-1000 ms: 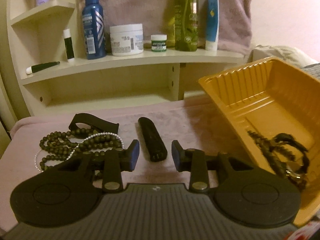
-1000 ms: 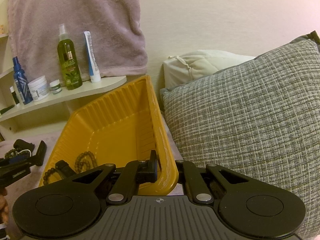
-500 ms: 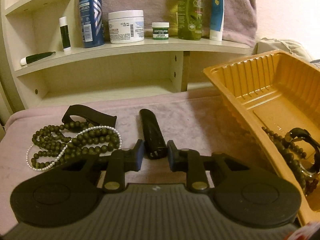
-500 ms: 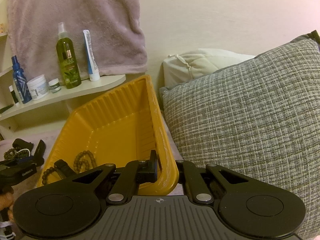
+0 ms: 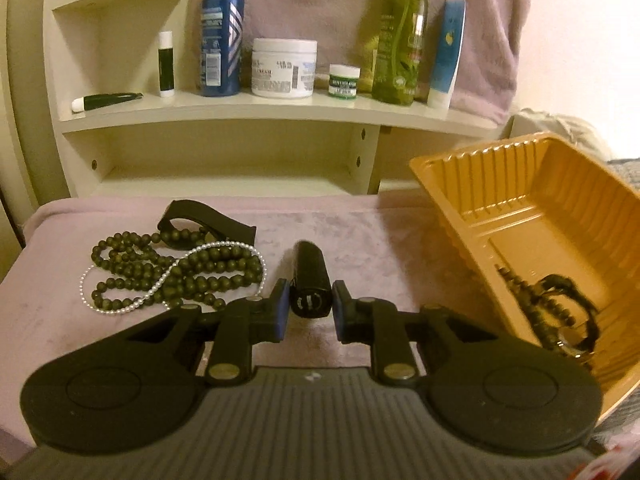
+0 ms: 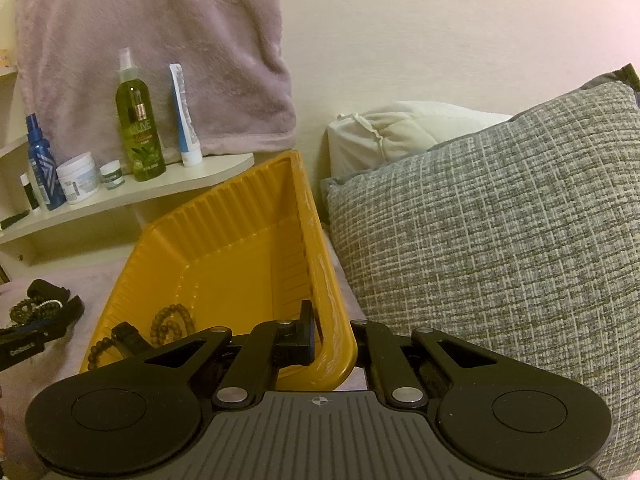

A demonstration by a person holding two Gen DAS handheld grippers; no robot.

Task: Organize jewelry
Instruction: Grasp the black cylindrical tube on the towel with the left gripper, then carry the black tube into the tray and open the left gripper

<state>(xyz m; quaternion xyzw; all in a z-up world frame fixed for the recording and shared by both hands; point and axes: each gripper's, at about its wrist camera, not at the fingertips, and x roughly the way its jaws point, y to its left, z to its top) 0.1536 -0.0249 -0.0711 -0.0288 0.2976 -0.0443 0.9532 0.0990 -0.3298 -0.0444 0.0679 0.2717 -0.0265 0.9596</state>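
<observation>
Having narrowed around the black cylinder (image 5: 310, 280), the left gripper (image 5: 308, 310) seemingly grips it for the yellow tray (image 6: 224, 240), whose rim the right gripper (image 6: 334, 344) clamps.

One yellow tray (image 5: 472, 184). One black cylinder (image 5: 310, 280). One string of dark beads (image 5: 176, 272), one thin pearl strand (image 5: 168, 280), one black strap (image 5: 200, 216). On the shelf (image 5: 280, 110): two bottles, two jars, one blue tube (image 5: 446, 60). Two pillows in the right wrist view.

Shelf (image 5: 280, 114) of toiletries — green bottle (image 5: 398, 44), white jar (image 5: 283, 67) — grey pillow (image 6: 500, 232).
</observation>
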